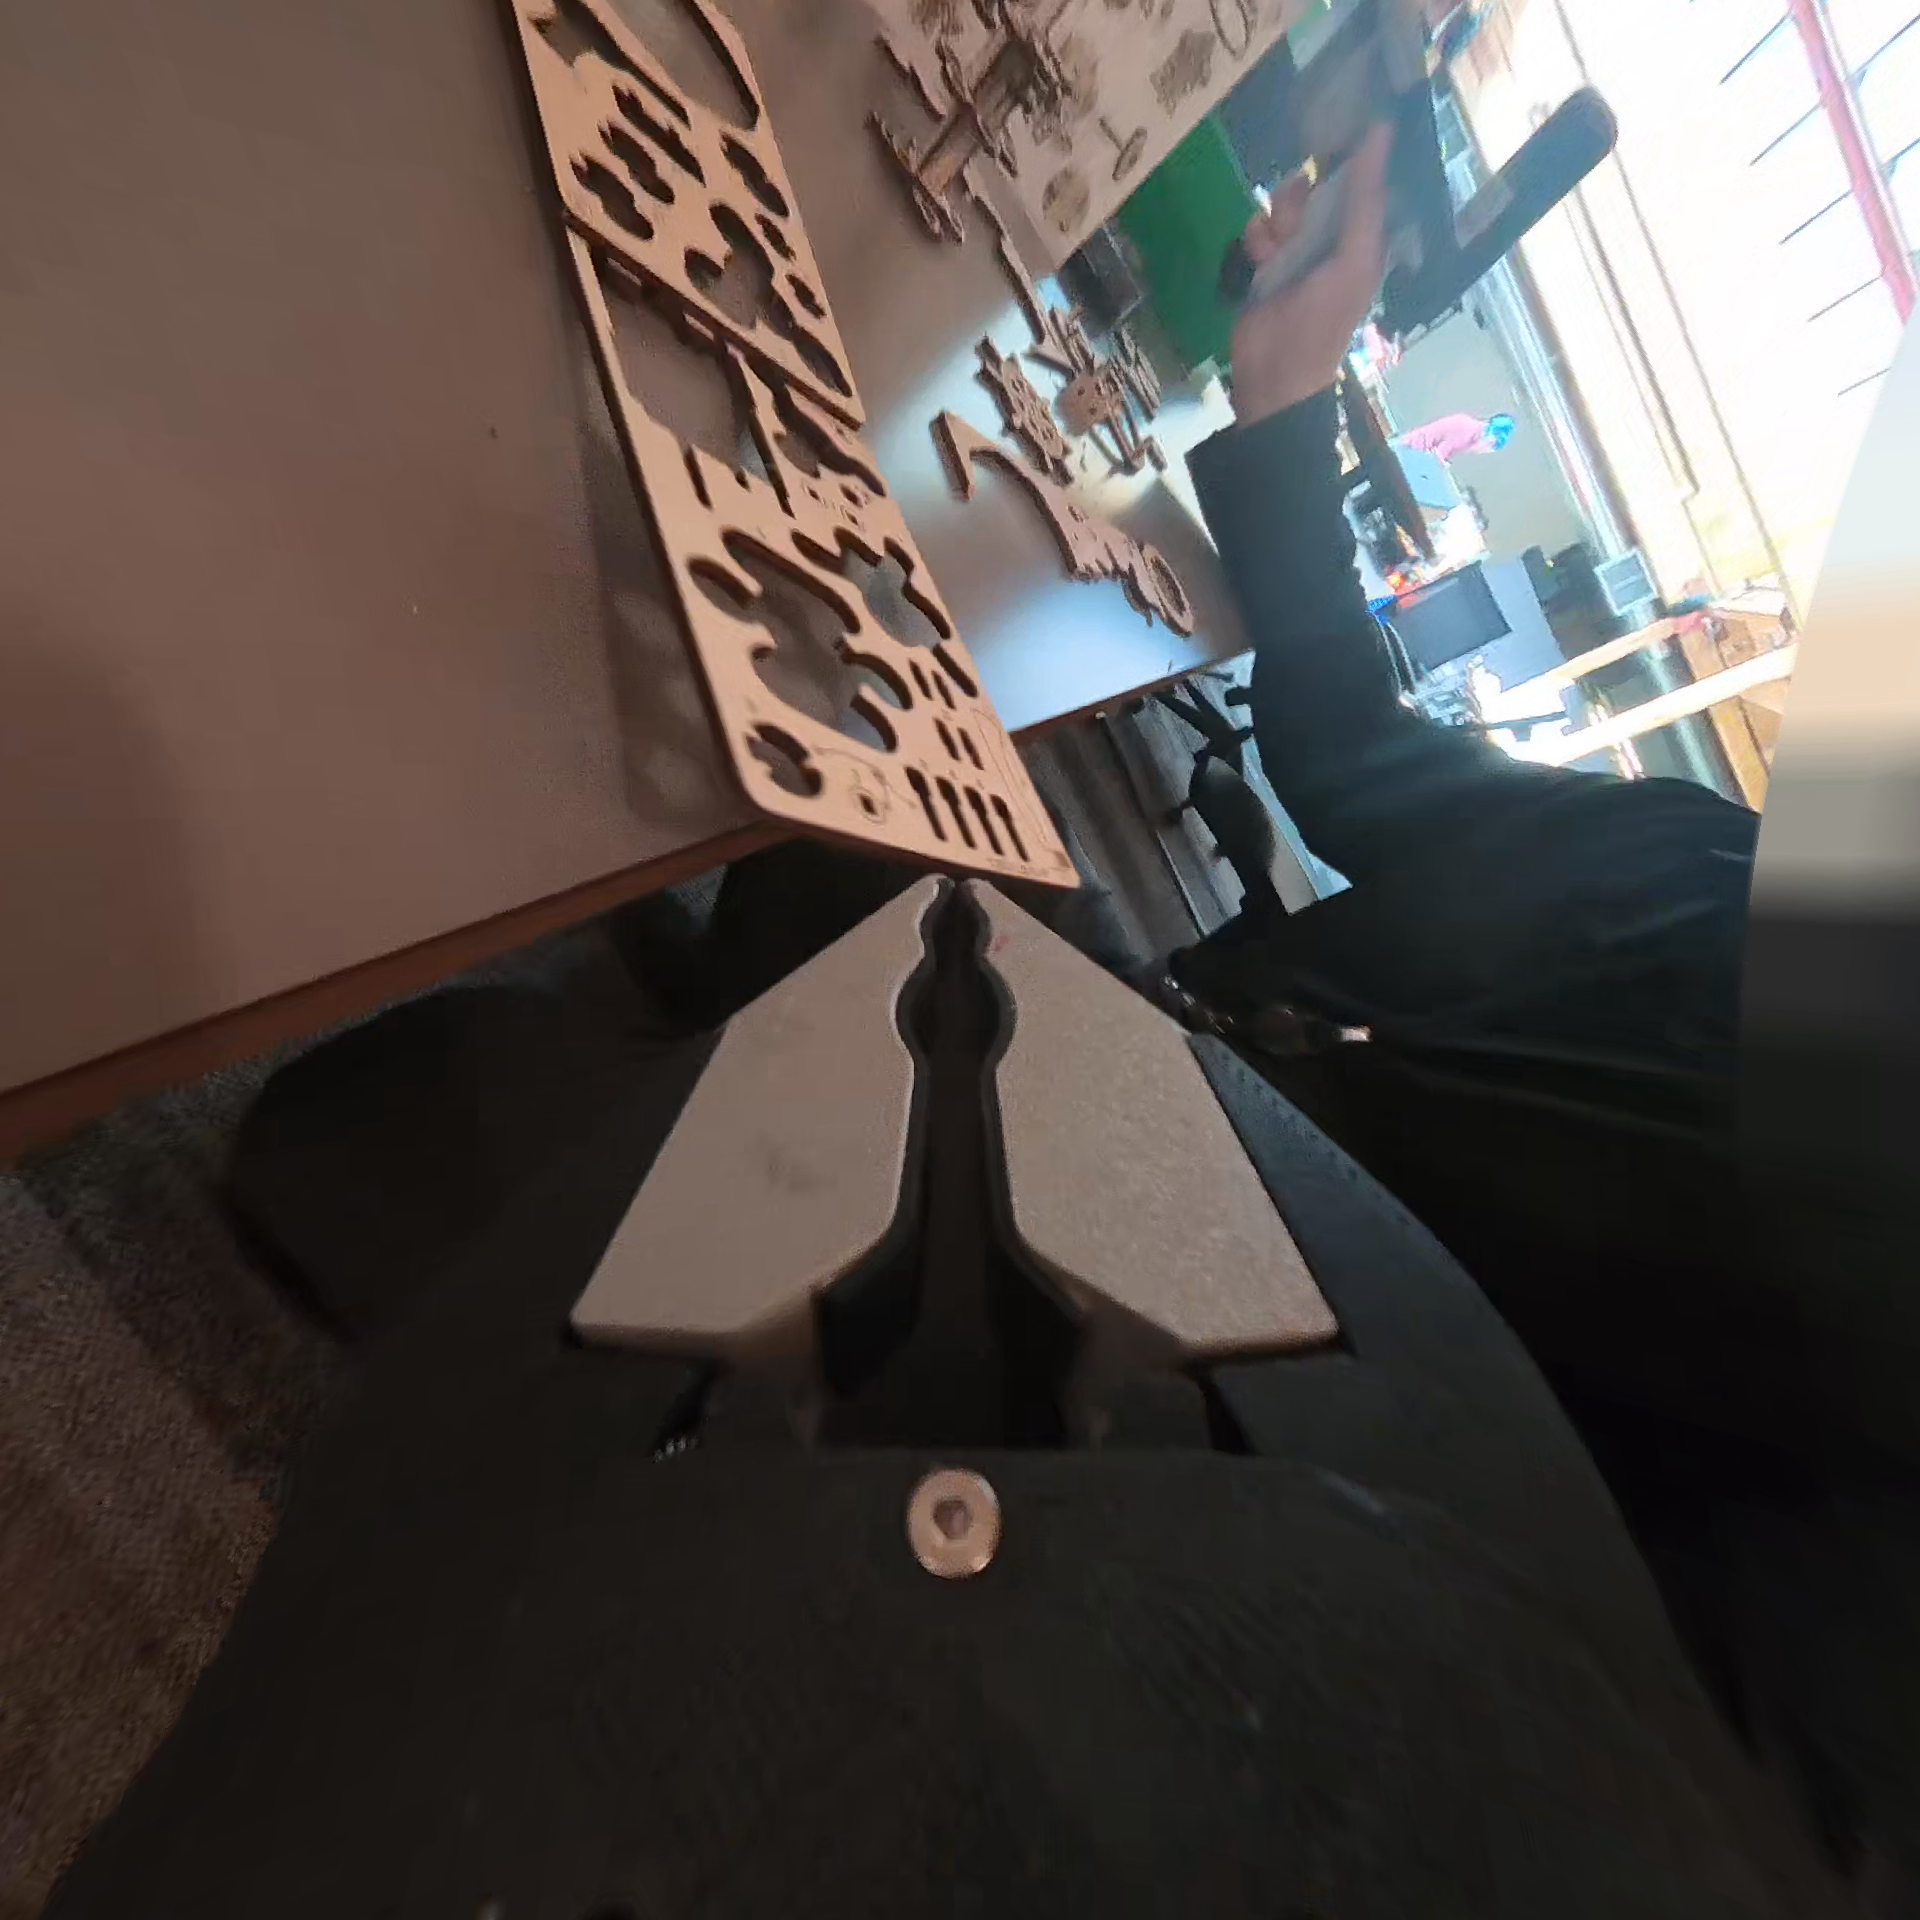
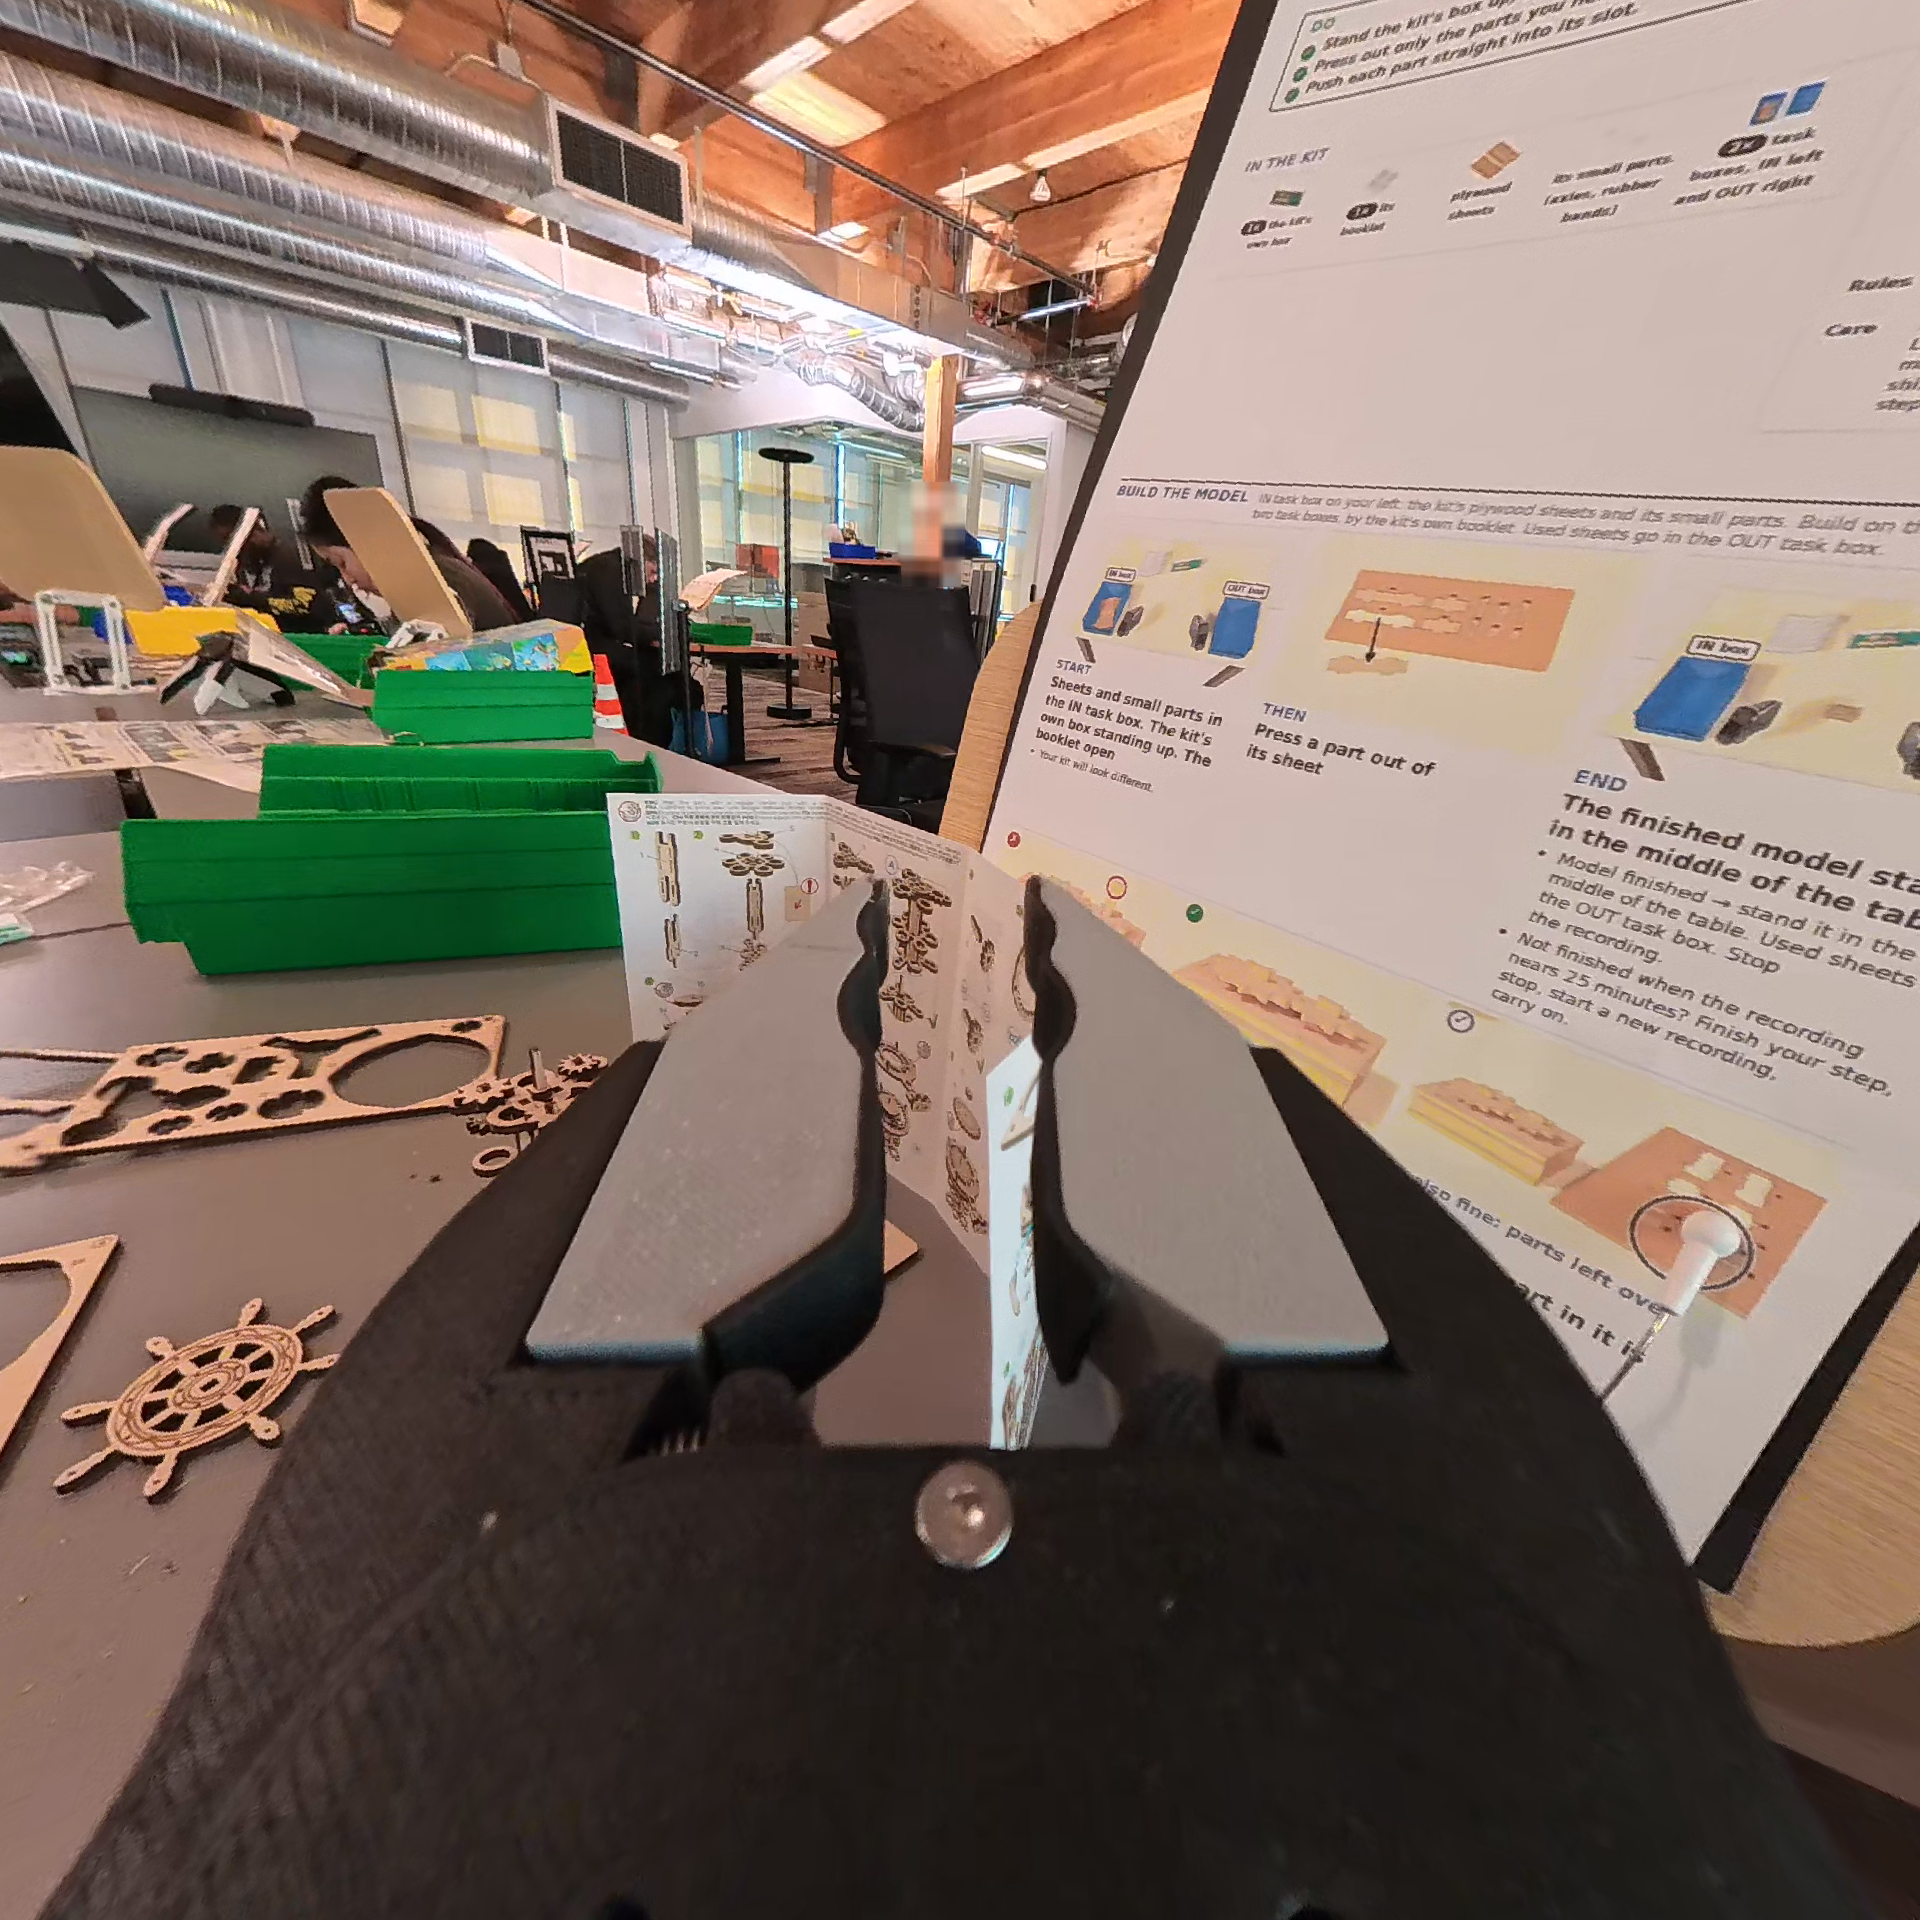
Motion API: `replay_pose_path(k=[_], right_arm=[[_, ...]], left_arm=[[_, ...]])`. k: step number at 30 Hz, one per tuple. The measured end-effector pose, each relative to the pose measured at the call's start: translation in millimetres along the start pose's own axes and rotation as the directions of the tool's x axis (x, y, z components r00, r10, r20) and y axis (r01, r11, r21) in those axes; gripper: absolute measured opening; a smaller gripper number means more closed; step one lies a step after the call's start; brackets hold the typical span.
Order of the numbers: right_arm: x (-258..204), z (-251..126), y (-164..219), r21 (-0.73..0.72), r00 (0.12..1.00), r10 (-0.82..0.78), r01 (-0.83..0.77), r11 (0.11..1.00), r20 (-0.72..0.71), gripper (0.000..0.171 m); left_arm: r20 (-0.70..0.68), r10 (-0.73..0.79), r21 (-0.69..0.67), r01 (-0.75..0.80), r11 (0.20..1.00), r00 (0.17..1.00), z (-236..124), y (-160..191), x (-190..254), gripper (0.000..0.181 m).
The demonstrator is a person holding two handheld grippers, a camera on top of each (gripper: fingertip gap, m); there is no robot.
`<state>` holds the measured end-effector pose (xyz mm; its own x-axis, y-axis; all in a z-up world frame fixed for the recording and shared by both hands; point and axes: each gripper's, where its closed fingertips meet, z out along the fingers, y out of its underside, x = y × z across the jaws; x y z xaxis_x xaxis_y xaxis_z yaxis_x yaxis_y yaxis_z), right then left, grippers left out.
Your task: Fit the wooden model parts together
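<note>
In the left wrist view my left gripper [image 1: 951, 891] is shut, its tips meeting just below the near edge of a punched-out plywood sheet [image 1: 727, 582] that overhangs the table's edge [image 1: 312, 987]. I see nothing between the pads. Loose wooden parts [image 1: 1122, 551] lie farther along the table. In the right wrist view my right gripper [image 2: 954, 894] is open and empty, held above the table and facing the standing booklet [image 2: 727, 894]. A ship's wheel part [image 2: 208, 1387], a small gear assembly [image 2: 530, 1091] and another spent sheet [image 2: 260, 1081] lie to its left.
Green bins [image 2: 384, 883] stand behind the parts. A large instruction board [image 2: 1507, 623] leans at the right. A person's dark sleeve [image 1: 1299, 582] reaches up beside the table. Other people work at tables far behind. Some 55 cm of space lies between my two pairs of fingers.
</note>
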<state>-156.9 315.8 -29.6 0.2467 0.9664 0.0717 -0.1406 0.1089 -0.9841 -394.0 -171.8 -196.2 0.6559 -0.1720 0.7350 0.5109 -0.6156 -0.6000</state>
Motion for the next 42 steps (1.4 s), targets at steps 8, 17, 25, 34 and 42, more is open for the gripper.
replay_pose_path(k=[8, 17, 25, 34, 42], right_arm=[[-2, -2, -4, 0.017, 1.0, 0.003, -0.003, 1.0, 0.008, 0.021], [-7, -1, -4, 0.011, 0.999, -0.027, 0.027, 1.0, 0.023, 0.024], [-6, 0, -2, 0.001, 0.999, -0.034, 0.034, 0.999, 0.017, 0.024], [-6, 0, -1, -0.003, 0.999, -0.037, 0.037, 0.999, 0.013, 0.023], [-6, 1, 1, -0.009, 0.999, -0.036, 0.036, 0.999, 0.014, 0.023]], left_arm=[[0.162, 0.074, 0.046, -0.083, 0.996, 0.984, -13, -18, -5, 0.0], [0.327, 0.184, -0.024, -0.186, 0.982, 0.927, -11, -29, -6, 0.017], [0.34, 0.198, 0.013, -0.216, 0.976, 0.919, -14, -42, 3, 0.024], [0.419, 0.232, 0.014, -0.262, 0.965, 0.878, -21, -50, 0, 0.024], [0.4, 0.19, 0.021, -0.216, 0.976, 0.897, -21, -46, -1, 0.027]])
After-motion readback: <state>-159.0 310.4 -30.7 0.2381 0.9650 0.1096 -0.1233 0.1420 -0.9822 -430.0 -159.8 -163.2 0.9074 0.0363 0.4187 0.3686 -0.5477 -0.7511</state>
